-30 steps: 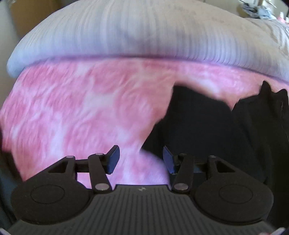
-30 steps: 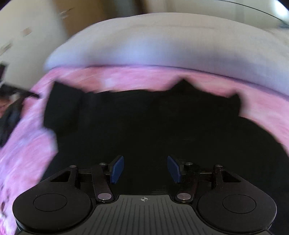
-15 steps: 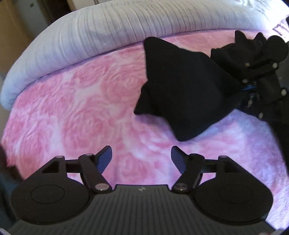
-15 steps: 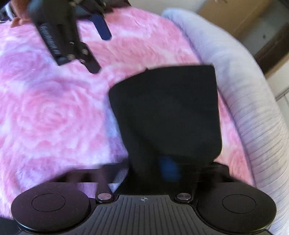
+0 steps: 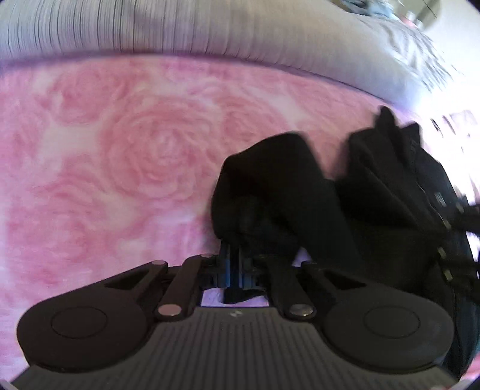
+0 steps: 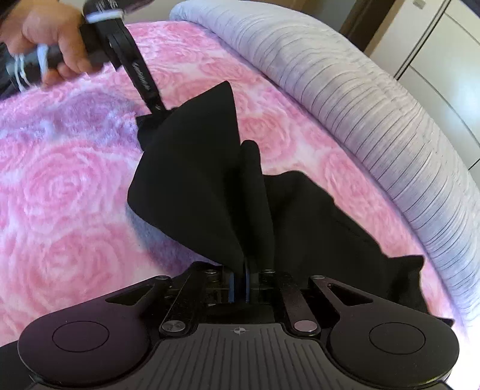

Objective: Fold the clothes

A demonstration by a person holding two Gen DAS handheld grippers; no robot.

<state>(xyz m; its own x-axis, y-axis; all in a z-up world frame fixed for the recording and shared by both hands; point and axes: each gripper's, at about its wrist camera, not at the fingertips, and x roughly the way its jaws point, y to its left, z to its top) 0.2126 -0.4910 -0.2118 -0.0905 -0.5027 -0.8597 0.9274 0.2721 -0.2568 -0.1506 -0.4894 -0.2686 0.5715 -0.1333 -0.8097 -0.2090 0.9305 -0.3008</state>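
Note:
A black garment (image 6: pixel 195 168) lies partly lifted on a pink rose-patterned blanket (image 6: pixel 60 195). My right gripper (image 6: pixel 238 282) is shut on a bunched fold of it, its jaws closing tight with the cloth rising between the blue pads. In the right wrist view my left gripper (image 6: pixel 159 109), held by a hand (image 6: pixel 57 33), pinches the garment's far corner. In the left wrist view my left gripper (image 5: pixel 235 264) is closing on the black garment (image 5: pixel 270 186), with cloth caught between its pads. The rest of the garment drapes away to the right.
A grey ribbed duvet roll (image 6: pixel 360 90) runs along the far edge of the blanket (image 5: pixel 120 150) and shows as the grey roll (image 5: pixel 210 27) in the left view. White cabinet doors (image 6: pixel 435 39) stand beyond it. Crumpled clothes (image 5: pixel 360 4) lie at the far top right.
Both grippers stood open a second ago. The right one shut on the garment first and swung across the bed. The left one then dropped onto the far corner and shut on it.

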